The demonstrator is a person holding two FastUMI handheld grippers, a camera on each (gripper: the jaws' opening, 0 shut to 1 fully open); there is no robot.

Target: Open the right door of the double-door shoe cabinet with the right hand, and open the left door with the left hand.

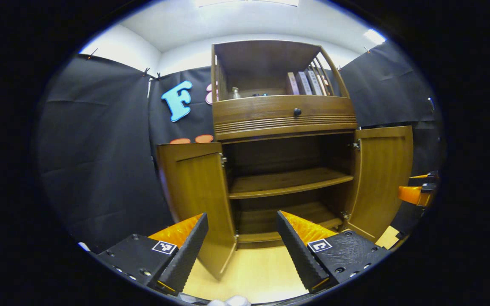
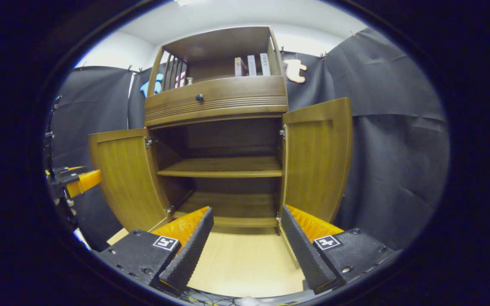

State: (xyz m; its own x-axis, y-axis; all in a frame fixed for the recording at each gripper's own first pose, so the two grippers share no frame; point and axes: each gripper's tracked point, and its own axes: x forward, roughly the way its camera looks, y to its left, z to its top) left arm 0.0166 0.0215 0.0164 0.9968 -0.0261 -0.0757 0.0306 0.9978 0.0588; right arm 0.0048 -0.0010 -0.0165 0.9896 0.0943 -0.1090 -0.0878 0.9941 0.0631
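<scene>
Left gripper view. Nearest, the left gripper point(image 1: 241, 244) is hanging with its two ribbed black fingers point(image 1: 185, 250) spread wide and nothing between them, above the pale floor point(image 1: 253, 272). Just past the fingertips the cabinet's left door point(image 1: 196, 199) is standing swung fully outward, its lower edge near the left finger but apart from it. Behind it the cabinet point(image 1: 285, 123) is showing its open interior, with a shelf point(image 1: 287, 182) crossing the middle. The right door point(image 1: 383, 178) is likewise standing open, on the far side. At the right margin the right gripper point(image 1: 417, 191) is appearing as orange and black parts, beside that door; whether they touch cannot be told. Higher up, a drawer with a dark knob point(image 1: 297, 111) is sitting under an open top bay holding books point(image 1: 304, 83).

Right gripper view. The right gripper point(image 2: 247, 244) is also hanging with fingers point(image 2: 302, 250) parted and empty, in front of the open cabinet point(image 2: 217, 102). The right door point(image 2: 317, 159) is standing open just beyond the right finger, not touching it. The left door point(image 2: 128, 178) is open farther off, with the left gripper point(image 2: 77, 180) near it at the left margin.
</scene>
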